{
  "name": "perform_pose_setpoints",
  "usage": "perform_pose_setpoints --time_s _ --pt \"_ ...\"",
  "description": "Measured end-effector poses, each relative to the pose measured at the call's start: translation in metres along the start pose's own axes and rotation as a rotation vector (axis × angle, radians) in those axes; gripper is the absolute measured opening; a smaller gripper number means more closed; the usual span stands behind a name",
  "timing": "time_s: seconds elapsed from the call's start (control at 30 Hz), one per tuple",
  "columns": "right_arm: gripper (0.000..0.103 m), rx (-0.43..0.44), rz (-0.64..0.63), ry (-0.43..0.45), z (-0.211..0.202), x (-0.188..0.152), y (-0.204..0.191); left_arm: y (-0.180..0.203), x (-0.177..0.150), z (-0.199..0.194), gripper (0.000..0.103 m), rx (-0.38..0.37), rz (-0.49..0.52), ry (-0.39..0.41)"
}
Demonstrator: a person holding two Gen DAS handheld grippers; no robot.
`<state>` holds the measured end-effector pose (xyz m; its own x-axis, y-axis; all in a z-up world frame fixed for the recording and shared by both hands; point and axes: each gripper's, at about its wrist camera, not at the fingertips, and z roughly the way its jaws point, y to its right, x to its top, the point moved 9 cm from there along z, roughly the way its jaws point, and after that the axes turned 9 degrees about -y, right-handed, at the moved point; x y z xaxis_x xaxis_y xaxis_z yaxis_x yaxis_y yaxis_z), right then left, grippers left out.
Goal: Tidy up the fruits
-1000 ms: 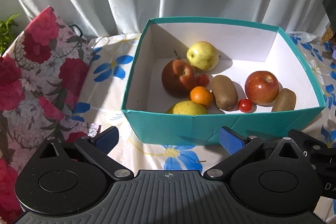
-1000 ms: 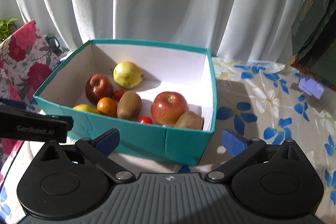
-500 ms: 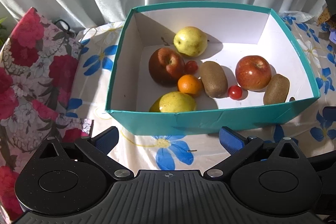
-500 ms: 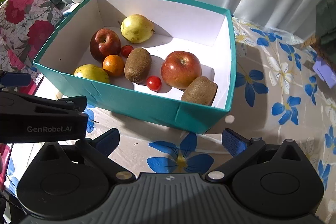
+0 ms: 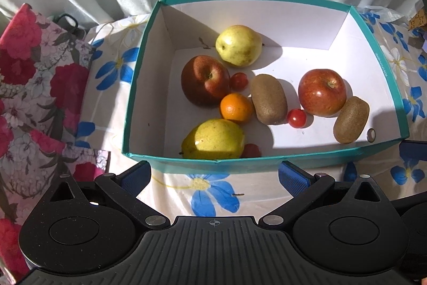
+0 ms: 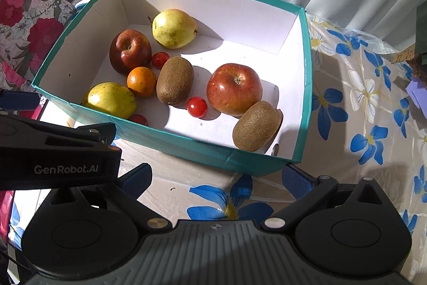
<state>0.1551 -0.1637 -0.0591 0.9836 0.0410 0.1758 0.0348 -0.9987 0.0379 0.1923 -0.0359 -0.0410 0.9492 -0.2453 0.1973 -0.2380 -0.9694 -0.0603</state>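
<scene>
A: Where's the fruit?

B: All inside the teal box (image 5: 170, 164): pears (image 5: 238, 46), apples (image 5: 322, 92), kiwis (image 5: 268, 98), an orange (image 5: 236, 108) and cherry tomatoes (image 5: 296, 118), mixed together. Left gripper (image 5: 214, 175) and right gripper (image 6: 216, 179) hang near its front wall, jaws apart and empty.

A: Advice?

B: Whether sorting is pending or finished, I can't judge. For any pick, descend vertically and grip round fruit centrally.

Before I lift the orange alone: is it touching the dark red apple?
Touching. In the left wrist view the orange presses against the dark red apple with no gap.
</scene>
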Motion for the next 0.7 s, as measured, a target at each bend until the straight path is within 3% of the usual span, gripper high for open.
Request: perform_pose_setpoints --time_s 0.7 --pt "0.103 0.016 0.015 -0.059 0.012 0.001 0.001 0.004 0.003 0.011 0.103 -0.003 0.004 -0.073"
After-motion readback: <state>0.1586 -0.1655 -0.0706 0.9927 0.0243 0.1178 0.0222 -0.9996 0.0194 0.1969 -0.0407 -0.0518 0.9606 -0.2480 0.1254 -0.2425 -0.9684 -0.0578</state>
